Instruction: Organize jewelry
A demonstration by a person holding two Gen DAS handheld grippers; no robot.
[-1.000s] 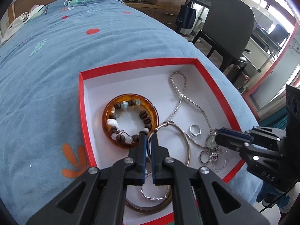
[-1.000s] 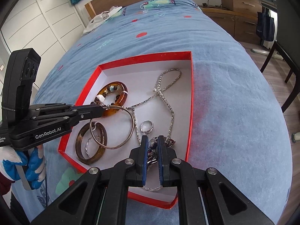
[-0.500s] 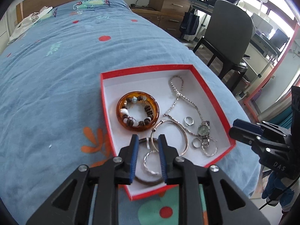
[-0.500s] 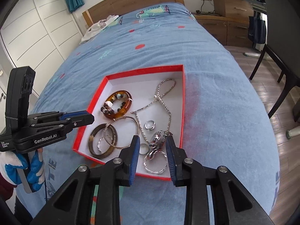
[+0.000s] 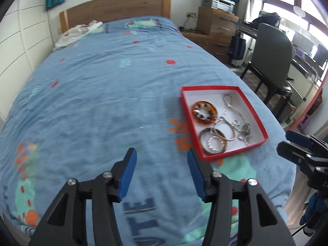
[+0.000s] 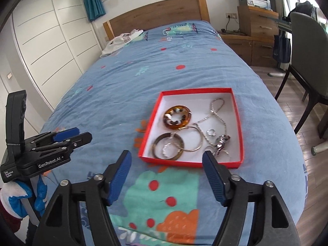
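1. The shallow red cardboard box with a white floor (image 6: 237, 127) sits on the blue patterned bedspread (image 6: 127, 86), near the bed's foot; from the right wrist view it lies at about 12 o'clock, just beyond the fingertips.
2. Both tools are well apart from the box and hold nothing. The left gripper (image 5: 161, 174) has its blue-padded fingers spread wide; the right gripper (image 6: 167, 176) is likewise wide.
3. Inside the box, the amber resin bangle (image 6: 178, 117), ringed around a beaded bracelet, lies at 10 o'clock. It looks stiff, light and smooth, so I would pinch across its wall, not its slick face.
4. The dark brown bangle (image 6: 168, 146) at 7 o'clock overlaps the thin gold hoop (image 6: 189, 139); lifting one likely drags the other.
5. The silver chain necklace (image 6: 217, 110) runs from 1 o'clock towards the centre. It is limp and tangle-prone; take it at a bunched part.
6. The small silver ring (image 6: 211, 132) and the silver wristwatch (image 6: 221, 141) at 5 o'clock are small and slippery, calling for a narrow, centred pinch.
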